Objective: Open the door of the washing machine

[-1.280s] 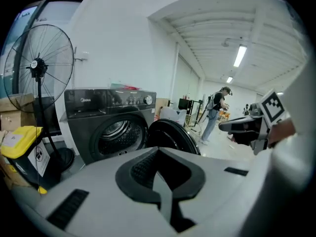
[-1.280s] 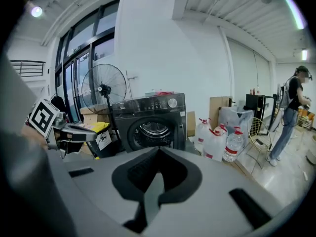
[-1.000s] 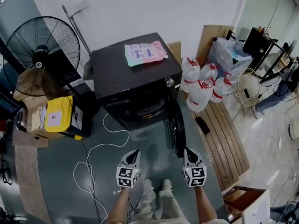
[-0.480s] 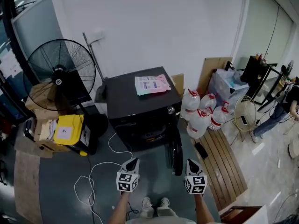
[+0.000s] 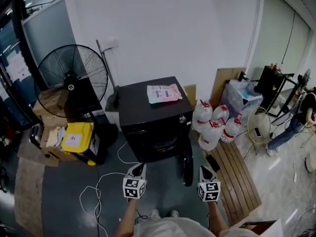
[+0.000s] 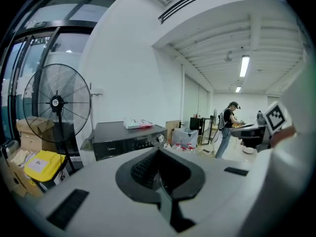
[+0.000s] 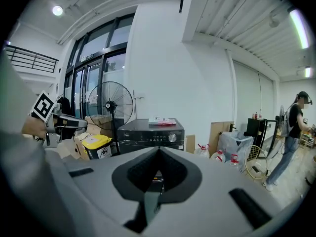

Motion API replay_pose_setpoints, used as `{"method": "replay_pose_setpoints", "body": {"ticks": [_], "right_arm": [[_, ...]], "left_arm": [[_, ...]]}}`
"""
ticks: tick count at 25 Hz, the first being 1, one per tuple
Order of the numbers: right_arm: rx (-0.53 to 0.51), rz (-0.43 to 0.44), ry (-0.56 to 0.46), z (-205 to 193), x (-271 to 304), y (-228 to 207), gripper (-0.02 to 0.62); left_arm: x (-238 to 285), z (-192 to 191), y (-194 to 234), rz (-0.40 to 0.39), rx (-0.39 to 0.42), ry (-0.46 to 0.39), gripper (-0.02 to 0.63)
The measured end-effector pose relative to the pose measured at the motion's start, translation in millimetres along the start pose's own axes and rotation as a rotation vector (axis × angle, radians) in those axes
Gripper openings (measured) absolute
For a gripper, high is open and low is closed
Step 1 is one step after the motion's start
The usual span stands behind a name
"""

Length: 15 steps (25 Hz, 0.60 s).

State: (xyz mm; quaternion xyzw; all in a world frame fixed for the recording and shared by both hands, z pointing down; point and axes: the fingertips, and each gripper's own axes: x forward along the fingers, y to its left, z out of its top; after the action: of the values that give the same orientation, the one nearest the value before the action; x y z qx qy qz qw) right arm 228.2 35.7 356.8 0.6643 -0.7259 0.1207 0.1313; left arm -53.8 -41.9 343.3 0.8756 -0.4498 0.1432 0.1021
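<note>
Black washing machine (image 5: 148,107) at frame centre, front facing the lower edge. Its door (image 5: 186,163) stands open on the right, edge-on, pointing down-frame. Drum contents unclear. Pink pouch (image 5: 164,93) lies on top. Left gripper (image 5: 137,174) and right gripper (image 5: 204,174), bottom centre, pressed together, empty.

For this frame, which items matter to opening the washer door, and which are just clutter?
Job in hand: washing machine; its door, already swung open; left gripper; right gripper.

Lying about: fan; pouch on the machine; water bottles; yellow box; cable on the floor.
</note>
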Motion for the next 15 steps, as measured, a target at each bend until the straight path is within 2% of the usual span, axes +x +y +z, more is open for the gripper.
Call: {"method": "replay_pose_setpoints", "body": {"ticks": [9, 15], "right_arm": [[-0.015, -0.009, -0.039, 16.3, -13.1, 0.1, -0.002], [-0.015, -0.003, -0.054, 17.6, -16.3, 4.2, -0.002]], "left_arm": [[-30.1, -0.1, 9.5, 0.042, -0.059, -0.030, 0.008], [-39.8, -4.4, 10.4, 0.057, -0.063, -0.033, 0.008]]}}
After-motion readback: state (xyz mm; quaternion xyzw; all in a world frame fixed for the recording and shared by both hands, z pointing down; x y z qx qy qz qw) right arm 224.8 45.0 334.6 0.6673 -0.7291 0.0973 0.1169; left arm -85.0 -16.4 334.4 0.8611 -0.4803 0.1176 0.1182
